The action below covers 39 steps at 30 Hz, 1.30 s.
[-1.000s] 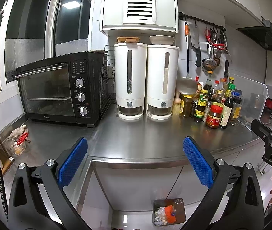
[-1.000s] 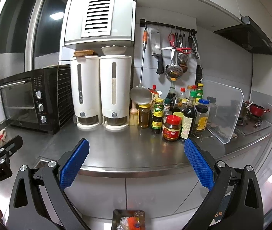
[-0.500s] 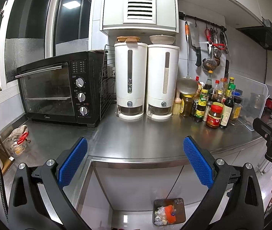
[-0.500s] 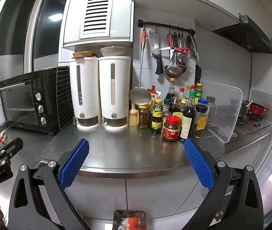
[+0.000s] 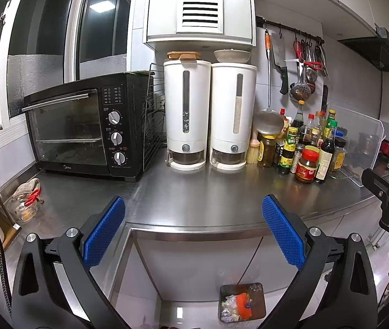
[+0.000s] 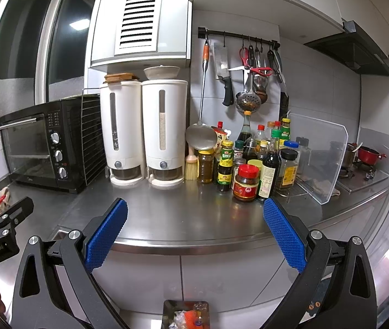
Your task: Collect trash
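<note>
A black toaster oven (image 5: 84,128) sits far left on the steel countertop (image 5: 208,194), a wire rack (image 5: 153,115) leaning against its right side. Just right of it stand two white dispensers (image 5: 210,112) (a bowl (image 5: 232,54) rests on the right one). Further right cluster sauce bottles (image 5: 306,145), with utensils (image 6: 252,82) hanging from a rail above. A glass bowl (image 5: 23,209) sits near left.

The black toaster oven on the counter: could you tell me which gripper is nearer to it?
Left. The left gripper hovers off the counter edge, just right of the toaster oven. The right gripper is further right, facing the sauce bottles.
</note>
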Each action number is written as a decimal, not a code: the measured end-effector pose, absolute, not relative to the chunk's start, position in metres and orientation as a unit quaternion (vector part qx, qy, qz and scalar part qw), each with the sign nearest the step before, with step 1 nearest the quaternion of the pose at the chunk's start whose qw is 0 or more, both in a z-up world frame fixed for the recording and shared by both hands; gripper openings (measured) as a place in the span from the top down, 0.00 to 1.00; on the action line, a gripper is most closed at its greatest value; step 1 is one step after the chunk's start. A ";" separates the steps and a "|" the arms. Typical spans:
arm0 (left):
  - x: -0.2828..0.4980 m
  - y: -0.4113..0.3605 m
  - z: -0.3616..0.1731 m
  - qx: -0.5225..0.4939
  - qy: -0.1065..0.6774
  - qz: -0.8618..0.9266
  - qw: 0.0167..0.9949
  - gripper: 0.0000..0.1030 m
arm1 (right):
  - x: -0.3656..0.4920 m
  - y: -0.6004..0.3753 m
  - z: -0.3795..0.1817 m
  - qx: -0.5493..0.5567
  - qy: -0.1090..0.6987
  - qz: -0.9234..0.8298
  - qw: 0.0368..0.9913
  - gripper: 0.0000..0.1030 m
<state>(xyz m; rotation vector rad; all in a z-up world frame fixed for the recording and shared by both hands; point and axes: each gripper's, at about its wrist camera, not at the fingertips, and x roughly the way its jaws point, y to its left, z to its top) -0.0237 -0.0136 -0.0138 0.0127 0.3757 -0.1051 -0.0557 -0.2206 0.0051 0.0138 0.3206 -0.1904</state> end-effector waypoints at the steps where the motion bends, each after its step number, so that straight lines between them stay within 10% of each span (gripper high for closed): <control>1: -0.023 -0.013 -0.014 0.007 0.186 -0.053 0.981 0.08 | -0.056 -0.220 0.006 0.007 0.159 -0.094 0.983 0.03; 39: -0.019 -0.011 -0.015 0.007 0.188 -0.051 0.981 0.08 | -0.052 -0.216 0.005 0.010 0.160 -0.099 0.982 0.03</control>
